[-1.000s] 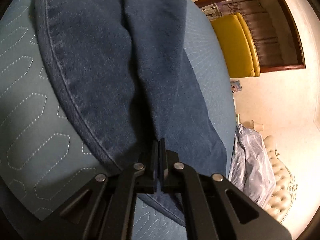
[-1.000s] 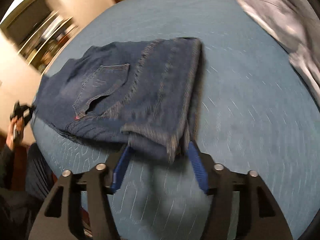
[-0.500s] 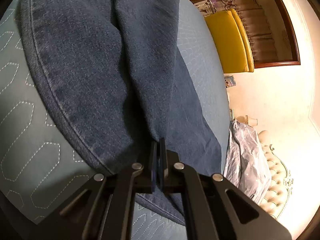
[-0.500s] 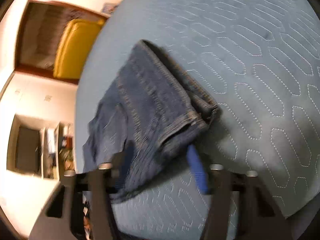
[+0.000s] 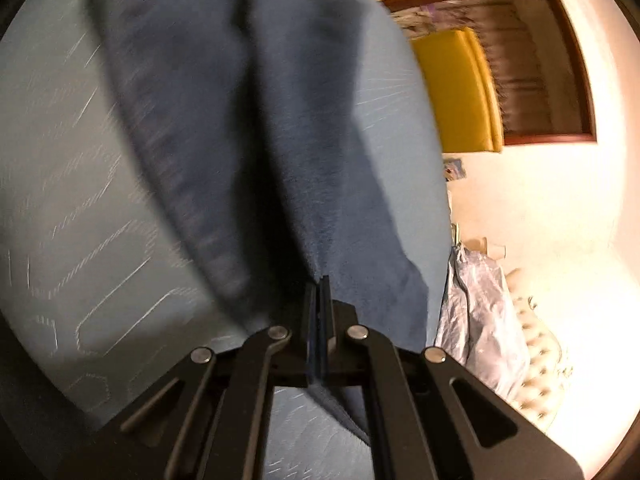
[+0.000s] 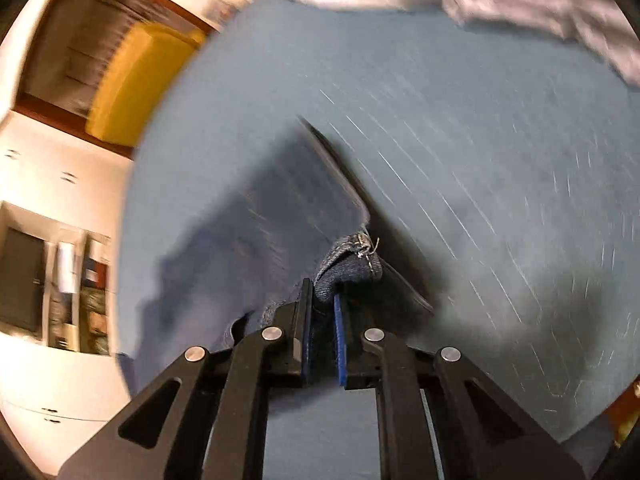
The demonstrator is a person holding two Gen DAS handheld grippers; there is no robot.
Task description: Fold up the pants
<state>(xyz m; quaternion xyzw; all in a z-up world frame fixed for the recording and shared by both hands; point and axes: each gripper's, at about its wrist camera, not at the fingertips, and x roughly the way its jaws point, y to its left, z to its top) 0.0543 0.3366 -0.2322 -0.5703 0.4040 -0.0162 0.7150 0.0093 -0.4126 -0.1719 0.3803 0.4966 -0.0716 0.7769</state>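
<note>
1. Two views, and I begin with my left wrist. My left gripper (image 5: 319, 312) has its fingers pressed together on a fold of the pants (image 5: 256, 128), with denim showing on both sides of the nip. From there the dark blue cloth runs away from me over the quilted blue bed (image 5: 72, 184). It is tented up near my fingers and lies flatter further out. A yellow chair (image 5: 456, 88) stands past the far edge, and a pale grey bundle (image 5: 476, 304) lies off to the right.

2. From my right wrist, my right gripper (image 6: 323, 320) is pinching a thick hemmed corner of the pants (image 6: 280, 216). A narrow gap is left between the blue pads because the bunched seam fills it. The rest of the denim trails left and away across the bed (image 6: 480, 160). The picture is badly smeared, so I cannot read how the layers lie.

3. My worries from here:
   - the fat seam sits near my right fingertips, so a sharp tug could pull it free;
   - my left nip holds only a thin fold, which may let one layer slide out and skew the crease;
   - if my two hands travel unevenly, the fold will probably land crooked or bunched.
</note>
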